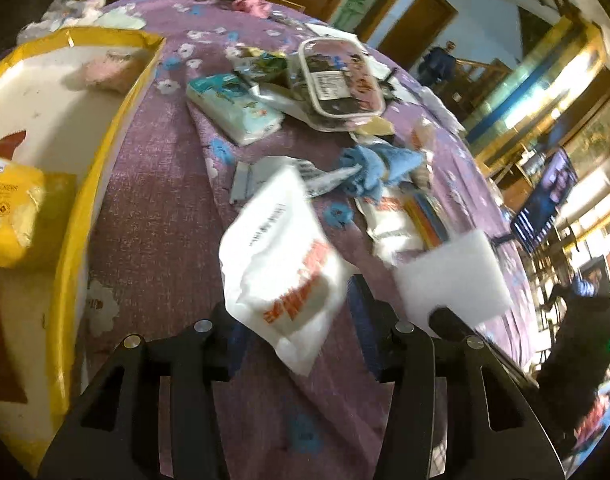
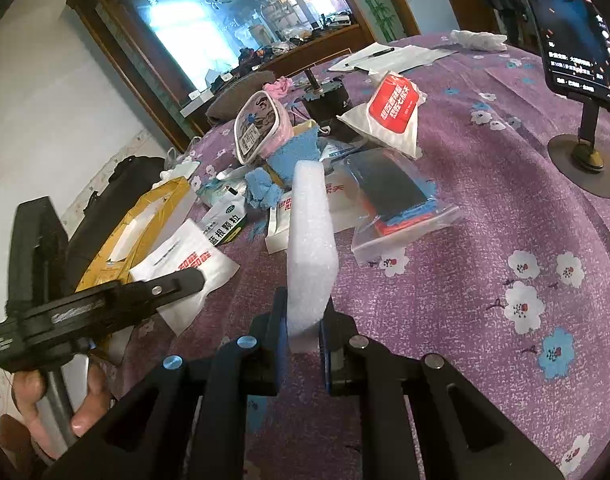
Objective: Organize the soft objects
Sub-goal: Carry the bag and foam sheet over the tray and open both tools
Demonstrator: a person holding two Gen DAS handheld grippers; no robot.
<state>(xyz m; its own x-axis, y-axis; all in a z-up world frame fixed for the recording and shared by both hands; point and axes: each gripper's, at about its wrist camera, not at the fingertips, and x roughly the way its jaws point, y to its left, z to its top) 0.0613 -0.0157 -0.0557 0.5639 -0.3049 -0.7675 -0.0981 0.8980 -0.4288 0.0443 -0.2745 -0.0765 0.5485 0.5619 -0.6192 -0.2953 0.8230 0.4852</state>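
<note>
The right gripper [image 2: 303,344] is clenching the lower end of a white foam block [image 2: 311,248], which is standing upright from the jaws with its long axis running forward and up, clear of the purple flowered tablecloth [image 2: 485,240]. The left gripper [image 1: 301,320] is standing released: its jaws are apart, and a white plastic bag with orange print [image 1: 281,264] is lying blurred between and just ahead of them, with no pad seen pressing on it. In the right wrist view that bag [image 2: 185,268] is resting on the cloth under the left gripper's tip [image 2: 181,280], just beside the yellow-rimmed box [image 1: 89,184].

The box is sitting at the left edge of the table, on the left hand's side. The foam block is being held on the far side of the bag from it, so, in my judgement, the left hand is nearer the box, while the right hand would have to carry the block leftward across the bag to reach it. The remaining clutter is lying toward the table's middle, beyond both grippers.
</note>
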